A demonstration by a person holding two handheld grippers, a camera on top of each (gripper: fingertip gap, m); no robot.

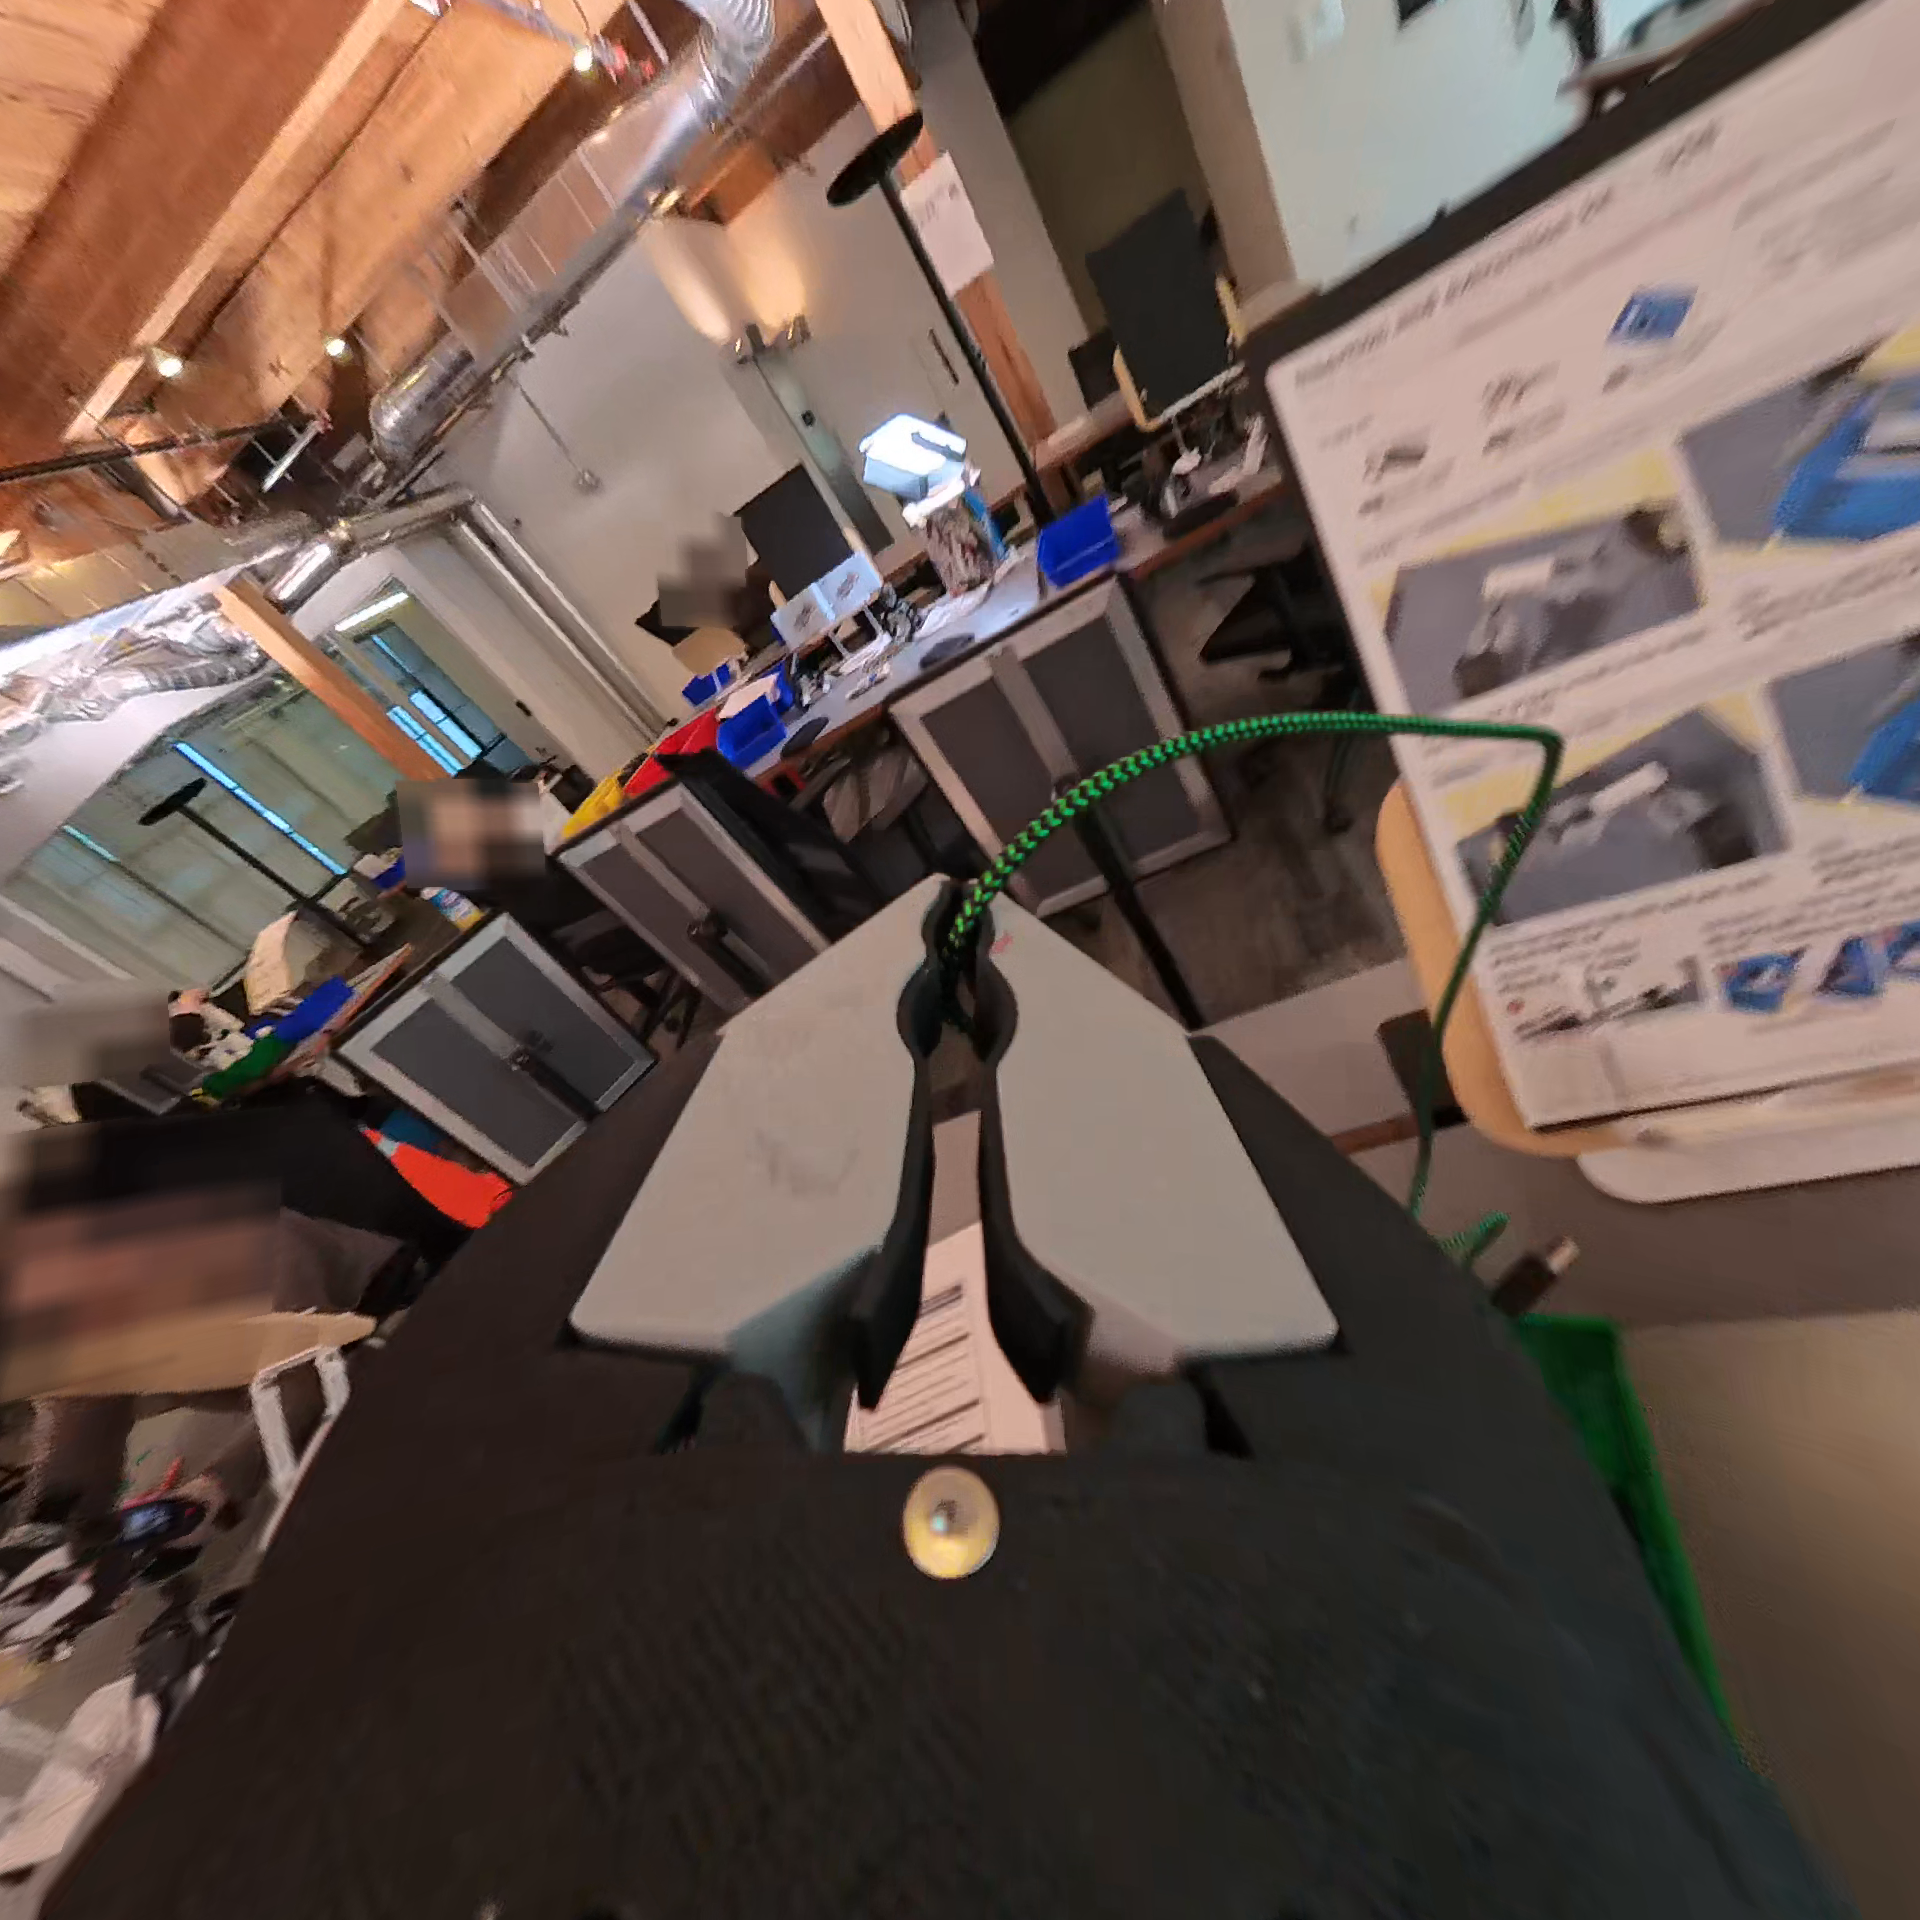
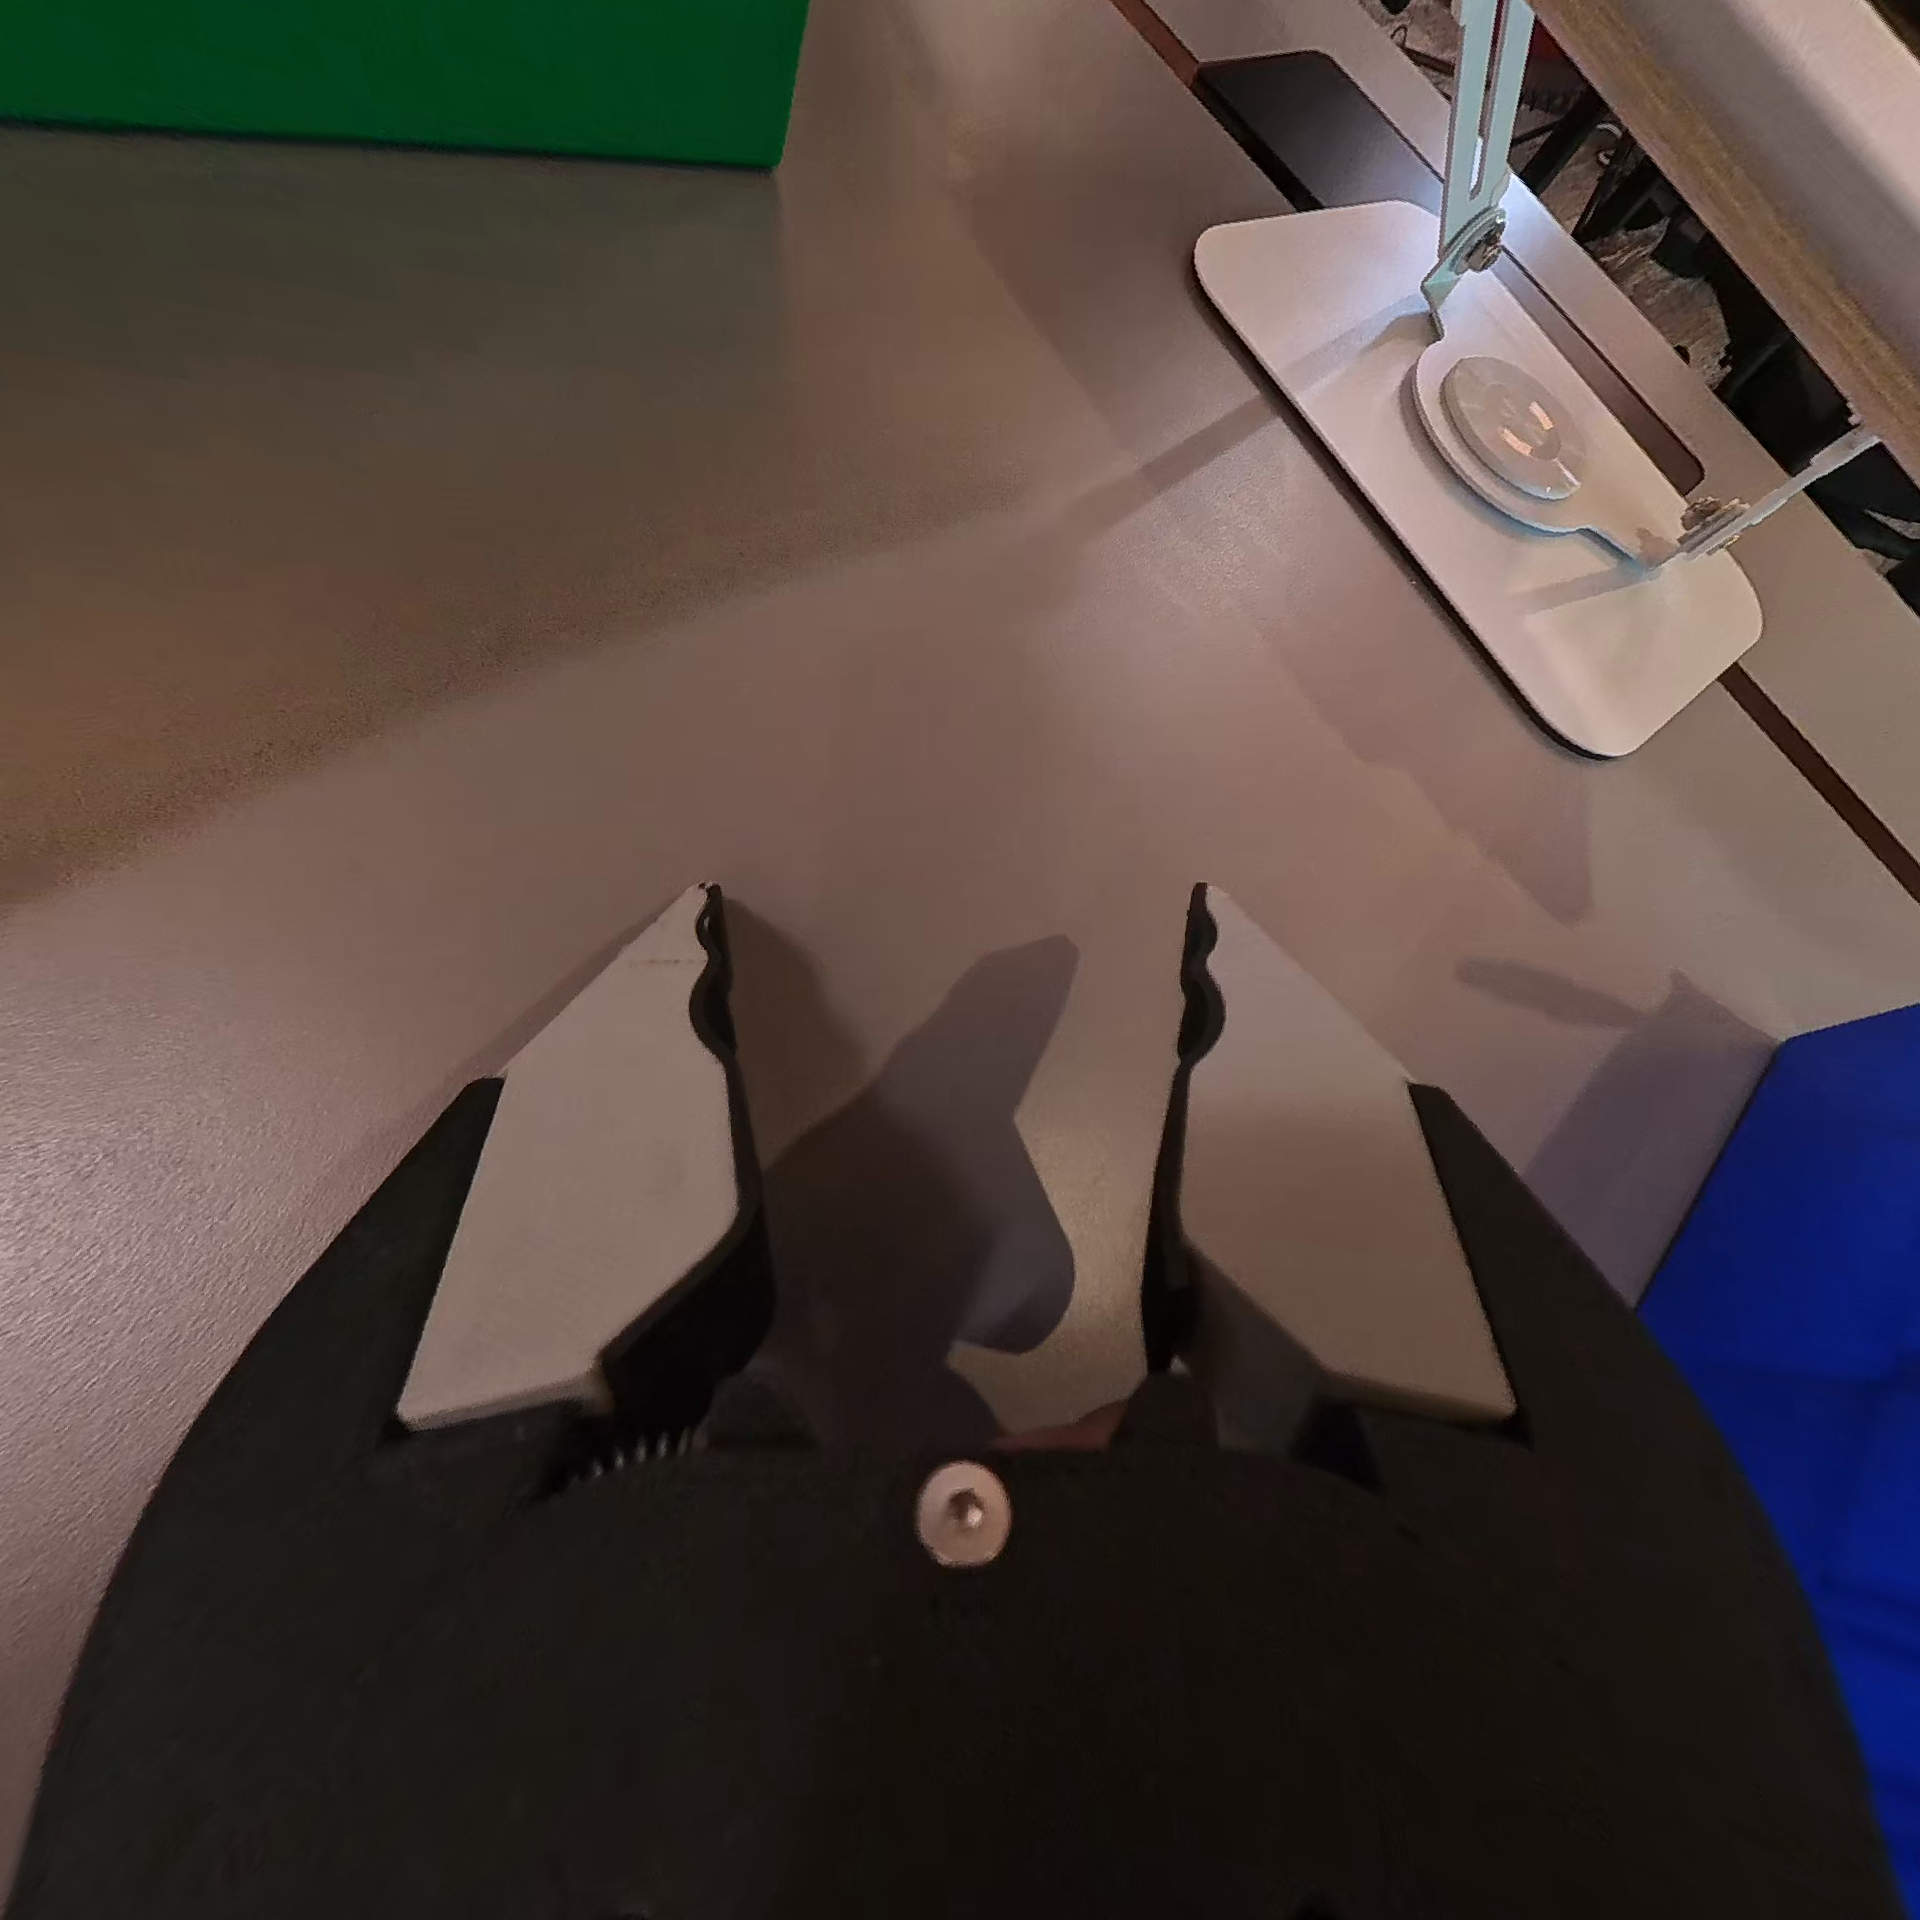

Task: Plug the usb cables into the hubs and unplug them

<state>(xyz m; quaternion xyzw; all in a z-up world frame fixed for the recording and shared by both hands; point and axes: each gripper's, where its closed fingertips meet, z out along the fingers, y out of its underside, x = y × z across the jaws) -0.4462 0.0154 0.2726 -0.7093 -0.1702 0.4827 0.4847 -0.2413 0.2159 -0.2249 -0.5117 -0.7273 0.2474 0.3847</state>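
Observation:
My left gripper (image 1: 958, 914) is shut on a green-and-black braided usb cable (image 1: 1195, 743) and is raised and tilted, facing the room. The cable arcs right from the fingertips, bends and hangs down to the table, where its silver plug (image 1: 1536, 1270) lies beside a green bin (image 1: 1590, 1434). My right gripper (image 2: 954, 904) is open and empty, pointing down at the bare grey table (image 2: 520, 582). No hub shows in either view.
A poster board (image 1: 1621, 644) stands to the right in the left wrist view. A white stand base (image 2: 1340, 343) with a metal arm sits at the table's far right edge. A green bin (image 2: 395, 73) is at the far left, a blue bin (image 2: 1808, 1351) at the right. My hands' fingertips stand some 55 centimeters from each other.

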